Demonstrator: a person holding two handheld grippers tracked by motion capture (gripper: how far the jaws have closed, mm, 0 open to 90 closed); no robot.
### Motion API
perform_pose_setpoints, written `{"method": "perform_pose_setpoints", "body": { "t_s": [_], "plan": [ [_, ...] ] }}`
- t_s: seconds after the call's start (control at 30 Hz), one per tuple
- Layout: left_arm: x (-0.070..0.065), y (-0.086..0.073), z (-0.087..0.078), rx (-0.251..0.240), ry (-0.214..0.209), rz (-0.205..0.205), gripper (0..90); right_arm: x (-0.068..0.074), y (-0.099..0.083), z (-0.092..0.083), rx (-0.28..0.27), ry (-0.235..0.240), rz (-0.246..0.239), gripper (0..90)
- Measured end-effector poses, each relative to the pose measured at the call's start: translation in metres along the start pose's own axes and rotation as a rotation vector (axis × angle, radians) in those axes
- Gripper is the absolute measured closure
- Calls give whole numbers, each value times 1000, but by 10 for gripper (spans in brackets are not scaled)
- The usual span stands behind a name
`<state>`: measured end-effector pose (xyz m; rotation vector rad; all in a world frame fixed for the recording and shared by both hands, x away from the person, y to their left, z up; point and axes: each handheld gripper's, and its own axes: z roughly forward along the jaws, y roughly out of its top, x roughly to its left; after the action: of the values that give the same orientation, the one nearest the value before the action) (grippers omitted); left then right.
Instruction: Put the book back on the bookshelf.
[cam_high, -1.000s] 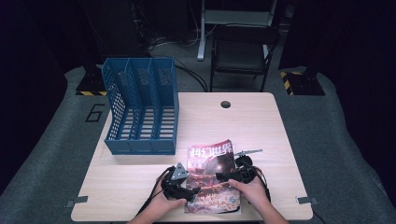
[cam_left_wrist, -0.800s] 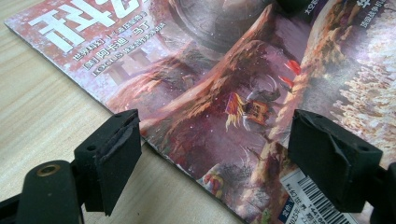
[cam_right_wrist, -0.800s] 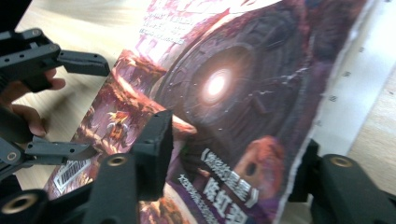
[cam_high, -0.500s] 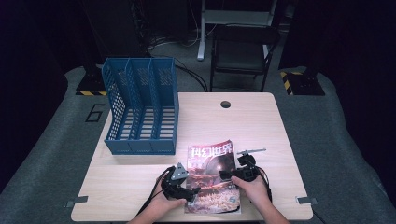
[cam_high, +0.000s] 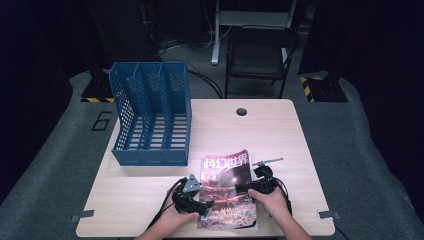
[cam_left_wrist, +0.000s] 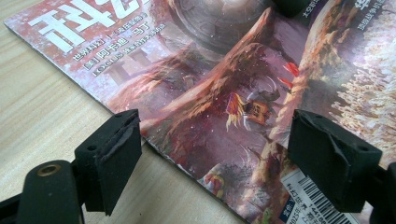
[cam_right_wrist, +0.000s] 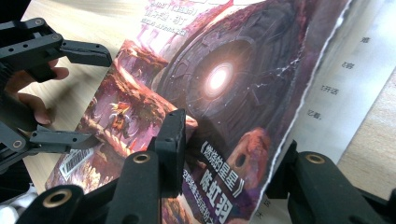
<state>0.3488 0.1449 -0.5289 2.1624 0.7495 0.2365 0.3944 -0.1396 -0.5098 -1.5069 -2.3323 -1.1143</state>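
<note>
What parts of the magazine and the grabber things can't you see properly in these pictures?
- Magazine, high view: its near corners lie under the hands and both grippers.
- Right gripper, right gripper view: its jaws have just been closing with the lifted cover edge between them; the cover hides one jaw's pad, so a pinch cannot be told.
- Inner page, right gripper view: print too small to read.
- Left gripper, left gripper view: barcode cut off by the bottom edge.

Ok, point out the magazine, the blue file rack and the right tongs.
magazine (cam_high: 226, 187): high view, middle of its cover.
blue file rack (cam_high: 150, 120): high view, centre divider.
right tongs (cam_right_wrist: 229, 158): right gripper view, midway between fingertips.
</note>
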Motion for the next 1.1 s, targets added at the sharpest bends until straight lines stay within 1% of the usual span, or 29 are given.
{"method": "perform_pose_setpoints", "body": {
  "t_s": [0.03,0.07,0.1,0.13,0.17,0.2,0.23,0.27,0.3,0.33,0.37,0.4,0.43,0.47,0.5,0.53,0.6,0.63,0.67,0.73,0.8,0.83,0.87,0.9,1.0,1.03,1.1],
  "plan": [
    [0,0,0,-3,2,-4,173,1,0,0,5,5,13,585],
    [0,0,0,-3,3,-4,174,1,0,1,-5,6,-6,583],
    [0,0,0,-4,2,-4,174,2,0,2,-4,8,-9,583],
    [0,0,0,-4,2,-4,174,4,0,1,-1,12,2,584],
    [0,0,0,-3,3,-3,173,4,0,2,-6,4,-17,593],
    [0,0,0,-4,3,-4,174,3,0,2,-8,1,-20,612],
    [-1,0,0,-4,3,-5,173,3,0,2,-12,0,-15,628],
    [-1,0,0,-5,3,-5,174,3,-1,1,-9,3,1,647],
    [-1,0,0,-4,3,-5,174,2,-1,1,-13,2,-1,672],
    [0,0,0,-3,2,-5,174,1,-1,0,-18,1,-17,695],
    [0,0,0,-4,2,-5,174,2,-1,0,-16,10,-6,712],
    [0,0,0,-4,0,-3,174,0,-1,0,-24,9,-25,726],
    [1,0,0,2,-7,4,174,0,-1,0,-26,11,-26,739],
    [0,0,0,-1,-7,-4,175,0,-1,0,-29,15,-32,755],
    [1,0,0,0,-2,5,176,-1,-1,0,-32,19,-37,764],
    [1,1,0,6,-9,3,176,-1,-1,-1,-32,20,-37,770],
    [2,1,0,4,-8,7,179,-1,-2,0,-36,21,-43,782],
    [2,1,-1,6,-7,8,182,1,-2,-1,-30,23,-28,788],
    [2,1,0,5,-7,5,184,-1,-2,0,-40,17,-49,793],
    [2,2,-1,15,-2,6,185,0,-3,0,-43,10,-51,803],
    [1,4,-1,31,-4,-10,191,1,-4,0,-49,8,-50,816],
    [1,5,0,32,4,-19,197,1,-4,-1,-52,10,-44,822],
    [2,7,-1,47,11,-12,212,2,-5,-1,-56,8,-42,830],
    [2,8,-1,47,13,-25,226,2,-6,-1,-67,13,-42,839],
    [5,12,0,73,9,-17,246,4,-7,-3,-93,17,-35,861],
    [5,13,0,77,9,-22,249,5,-8,-4,-102,9,-52,862],
    [7,14,0,76,-1,-33,257,7,-8,-4,-115,-3,-67,863]
  ]
}}
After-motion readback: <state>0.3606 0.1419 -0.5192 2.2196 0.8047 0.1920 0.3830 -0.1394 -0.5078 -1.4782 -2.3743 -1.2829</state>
